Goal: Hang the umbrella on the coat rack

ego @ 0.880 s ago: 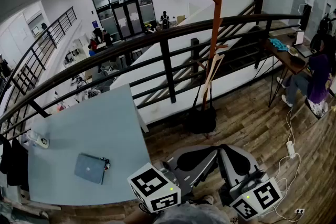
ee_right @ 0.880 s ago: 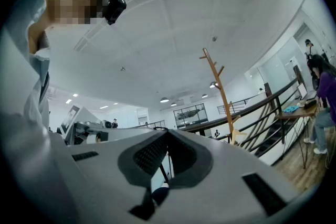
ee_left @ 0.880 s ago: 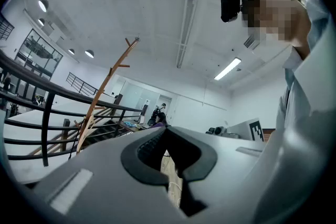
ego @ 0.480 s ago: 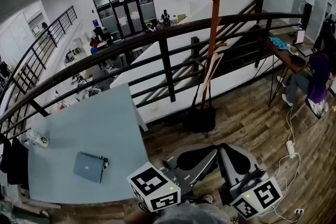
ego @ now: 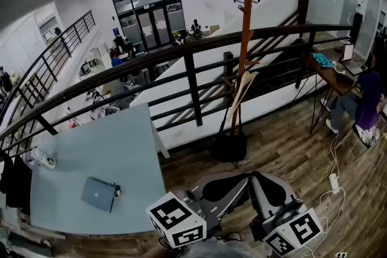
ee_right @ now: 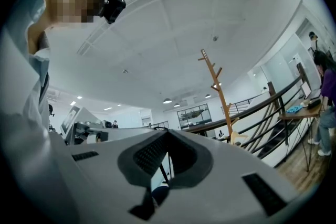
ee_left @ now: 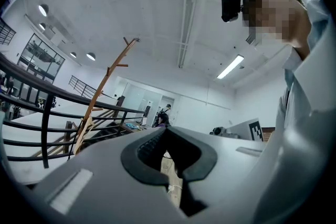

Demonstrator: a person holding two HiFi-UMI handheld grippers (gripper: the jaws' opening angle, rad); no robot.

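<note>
The coat rack (ego: pixel 245 33) is a tall orange wooden pole with short pegs, standing by the black railing across the wooden floor from me. A long cream umbrella (ego: pixel 241 93) rests slanted against its lower pole, above a dark base (ego: pixel 230 145). The rack (ee_left: pixel 107 81) and the umbrella (ee_left: pixel 81 131) also show in the left gripper view, and the rack (ee_right: pixel 216 86) in the right gripper view. My left gripper (ego: pixel 245 176) and right gripper (ego: pixel 256 175) sit side by side at the bottom of the head view, well short of the rack. Both are shut with nothing between the jaws (ee_left: pixel 167 129) (ee_right: pixel 168 132).
A pale blue table (ego: pixel 115 142) stands at the left with a grey laptop (ego: pixel 100 193) and a small white object (ego: pixel 43 159) on it. The black railing (ego: pixel 192 78) runs behind. At the right a seated person (ego: pixel 366 93) is at a desk (ego: pixel 329 66). A white power strip (ego: pixel 332 181) lies on the floor.
The head view has shifted slightly, so the rack and railing sit a little lower and further left. Both grippers stay shut and in the same place.
</note>
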